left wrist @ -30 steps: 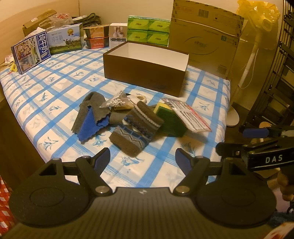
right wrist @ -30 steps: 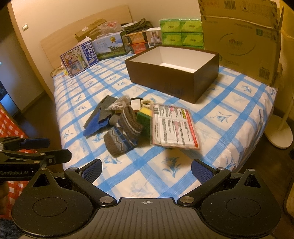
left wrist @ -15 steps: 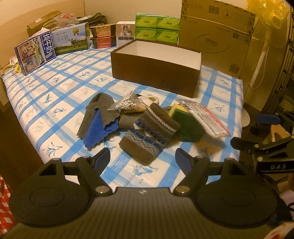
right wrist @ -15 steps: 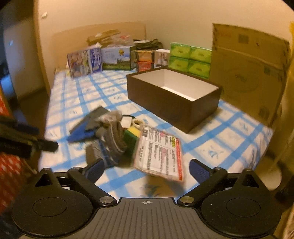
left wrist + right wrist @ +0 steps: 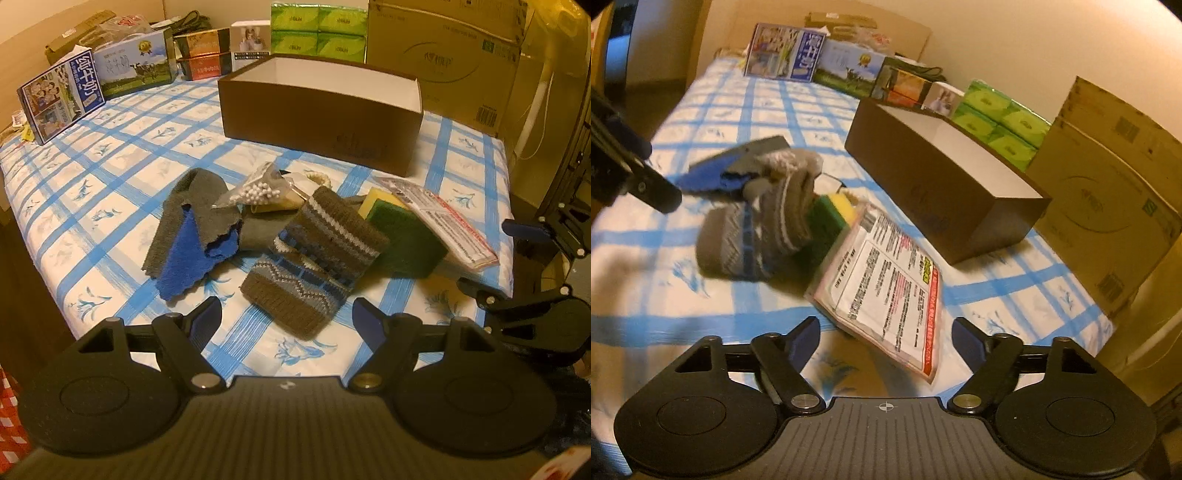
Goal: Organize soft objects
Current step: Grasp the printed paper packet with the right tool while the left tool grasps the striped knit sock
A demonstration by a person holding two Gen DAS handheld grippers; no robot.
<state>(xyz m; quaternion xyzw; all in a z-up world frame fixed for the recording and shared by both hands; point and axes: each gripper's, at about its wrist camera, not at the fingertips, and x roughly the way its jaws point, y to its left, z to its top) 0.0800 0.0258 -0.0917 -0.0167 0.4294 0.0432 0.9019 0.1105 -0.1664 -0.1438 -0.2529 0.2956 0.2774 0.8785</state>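
Note:
A pile of items lies on the blue-checked bed. It holds a brown patterned knitted piece [image 5: 314, 258] [image 5: 764, 229], a grey and blue cloth [image 5: 188, 240] [image 5: 731, 170] and a green and yellow sponge [image 5: 402, 232] [image 5: 827, 218]. A printed plastic packet [image 5: 443, 218] [image 5: 886, 280] leans on the sponge. My left gripper [image 5: 286, 319] [image 5: 646, 170] is open just short of the knitted piece, with nothing between its fingers. My right gripper [image 5: 884, 338] [image 5: 498, 258] hovers tilted over the packet's near corner. Its jaws are closing, and the pads touch nothing.
An open brown box [image 5: 321, 110] [image 5: 942, 177] with a white inside stands behind the pile. A bag of white beads [image 5: 258, 192] rests on the cloth. Cartons, green tissue packs [image 5: 317, 33] and a large cardboard box [image 5: 443, 55] line the far side. The bed edge is close below both grippers.
Both grippers have dropped closer to the pile. The right gripper has rolled, which tilts its view, and its fingers stand a little narrower. Nothing in the pile has moved.

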